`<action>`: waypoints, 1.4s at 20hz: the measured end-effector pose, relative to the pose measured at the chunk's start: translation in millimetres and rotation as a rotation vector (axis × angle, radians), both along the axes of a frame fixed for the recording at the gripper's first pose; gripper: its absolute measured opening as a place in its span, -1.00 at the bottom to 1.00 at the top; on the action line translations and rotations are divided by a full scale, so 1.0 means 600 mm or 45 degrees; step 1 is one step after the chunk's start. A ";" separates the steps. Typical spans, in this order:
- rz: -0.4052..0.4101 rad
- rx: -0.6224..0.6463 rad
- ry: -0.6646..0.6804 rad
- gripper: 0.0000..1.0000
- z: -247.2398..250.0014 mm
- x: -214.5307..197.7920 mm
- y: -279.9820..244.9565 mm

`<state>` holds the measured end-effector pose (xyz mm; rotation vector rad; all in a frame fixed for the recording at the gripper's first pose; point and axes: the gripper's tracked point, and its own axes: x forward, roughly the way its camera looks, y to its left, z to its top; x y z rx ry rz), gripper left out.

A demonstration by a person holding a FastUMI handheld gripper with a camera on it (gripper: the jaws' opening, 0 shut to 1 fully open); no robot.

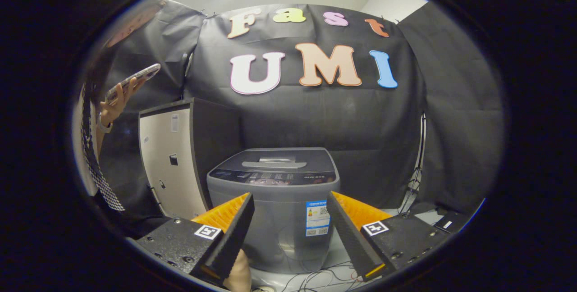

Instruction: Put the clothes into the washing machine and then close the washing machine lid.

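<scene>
The washing machine (pixel 275 202) is the largest thing ahead, a grey top-loader standing on the floor against the black cloth wall. It sits beyond the tongs (pixel 290 233), centred in the gap between the two fingers, well apart from their tips. Its lid (pixel 275 159) lies flat and closed, with a pale handle bar across the top and a dark control strip along the front edge. A label with a blue band is stuck on the front panel; its print is too small to make out.

Left of the machine, just beside it, stands a taller cabinet (pixel 173 161) with a pale door and dark side.

The tongs are released: the fingers stand spread wide with nothing between them, each carrying a small square marker on its base.

At the far left a person stands, partly cut off, with a checked strap hanging down and a hand (pixel 115 102) raised holding a phone (pixel 135 78).

Loose thin cables (pixel 324 278) trail on the floor below the machine's base. A small pale shape just under the left finger is cut off and cannot be identified. No clothes can be made out from here.
</scene>
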<state>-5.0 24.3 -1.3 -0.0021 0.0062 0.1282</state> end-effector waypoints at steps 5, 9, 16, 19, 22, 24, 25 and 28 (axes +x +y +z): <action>0.000 0.000 0.002 0.96 -0.001 -0.001 0.003; 0.027 0.061 0.038 0.96 -0.010 0.004 0.014; -0.014 0.041 0.016 0.95 0.000 0.005 0.006; 0.000 -0.039 -0.006 0.95 -0.002 0.000 0.016; -0.002 -0.004 -0.006 0.94 -0.002 0.000 0.012; 0.003 -0.007 -0.004 0.93 -0.001 0.001 0.015; 0.004 -0.010 -0.006 0.93 0.000 0.001 0.016; 0.002 -0.016 -0.007 0.93 0.000 0.001 0.016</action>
